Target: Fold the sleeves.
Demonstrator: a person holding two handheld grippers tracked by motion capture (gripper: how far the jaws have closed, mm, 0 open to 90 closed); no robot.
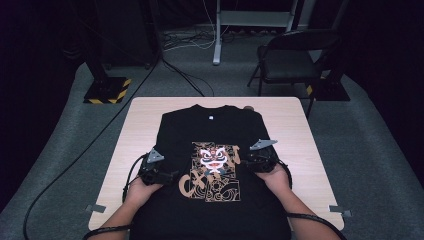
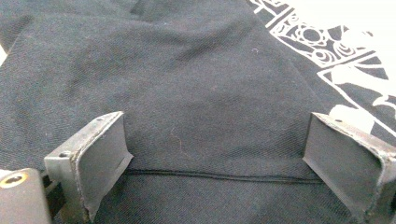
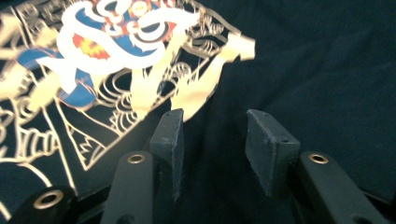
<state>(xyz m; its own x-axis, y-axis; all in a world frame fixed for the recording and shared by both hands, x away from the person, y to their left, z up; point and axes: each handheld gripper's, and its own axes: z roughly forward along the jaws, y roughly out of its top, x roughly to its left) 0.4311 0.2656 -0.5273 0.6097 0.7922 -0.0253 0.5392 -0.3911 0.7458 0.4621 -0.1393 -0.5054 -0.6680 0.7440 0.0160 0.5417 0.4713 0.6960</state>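
- Left gripper point(image 2: 215, 154): jaws spread wide over plain black cloth with a seam line running between them, nothing pinched.
- Right gripper point(image 3: 212, 144): jaws narrowly apart, hovering at the print's point(image 3: 116, 70) edge, blurry there.
- Shirt point(image 1: 215, 130) flat on table point(image 1: 140, 120), hem cut off below.

Left tongs point(image 2: 217, 154) spread wide over black T-shirt point(image 2: 187, 79); seam line between jaws; white print point(image 2: 336, 51) upper right.

No readable words or numbers. The black T-shirt point(image 1: 212, 150) carries a gold print point(image 1: 212, 172) at its centre with large stylised characters below a mask, too small to read.
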